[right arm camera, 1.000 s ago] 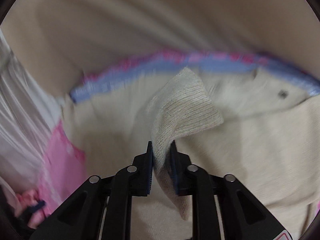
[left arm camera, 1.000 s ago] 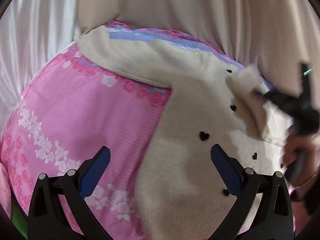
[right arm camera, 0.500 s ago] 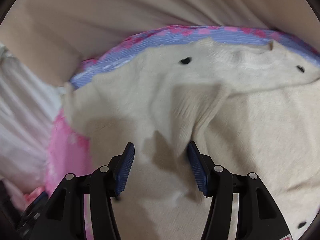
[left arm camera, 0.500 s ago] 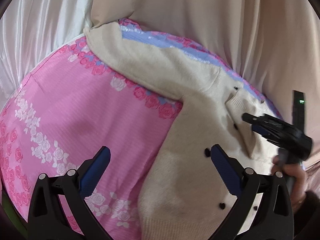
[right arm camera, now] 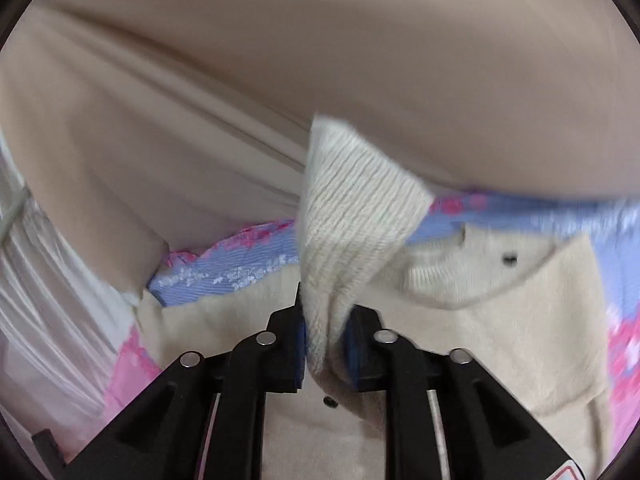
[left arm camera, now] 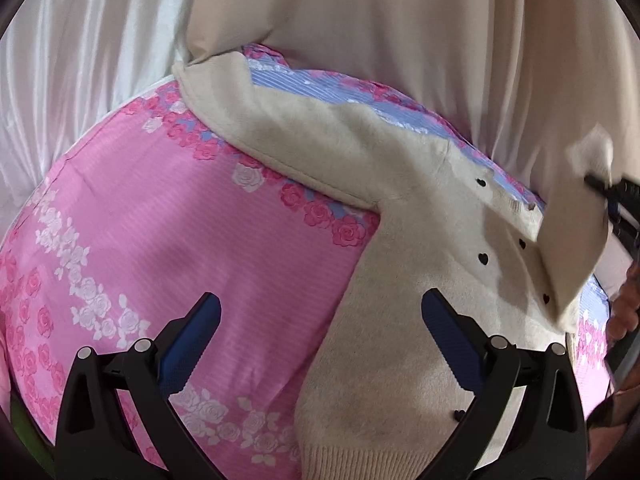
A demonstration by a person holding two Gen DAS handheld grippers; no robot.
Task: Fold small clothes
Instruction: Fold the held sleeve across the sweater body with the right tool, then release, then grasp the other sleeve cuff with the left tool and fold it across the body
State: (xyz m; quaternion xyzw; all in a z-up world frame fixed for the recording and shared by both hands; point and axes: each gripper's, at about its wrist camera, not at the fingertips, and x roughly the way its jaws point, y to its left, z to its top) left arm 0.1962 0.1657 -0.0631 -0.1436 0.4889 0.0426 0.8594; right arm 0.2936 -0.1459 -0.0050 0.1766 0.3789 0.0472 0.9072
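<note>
The right gripper (right arm camera: 326, 330) has just closed again and now pinches the ribbed cuff (right arm camera: 352, 216) of the cream cardigan (left arm camera: 404, 320), lifting that sleeve for a fold inward. The left gripper (left arm camera: 320, 340) hovers with jaws wide apart, empty, over the hem. The cardigan lies at the far right edge of a pink rose-print bed (left arm camera: 168, 248); pale curtains (left arm camera: 400, 40) hang behind.

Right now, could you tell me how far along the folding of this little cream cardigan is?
Barely begun: the cream cardigan lies spread on the pink floral sheet, one sleeve outstretched. The right gripper pinches the other sleeve's ribbed cuff, lifted. The left gripper hovers open. Every fold remains.
</note>
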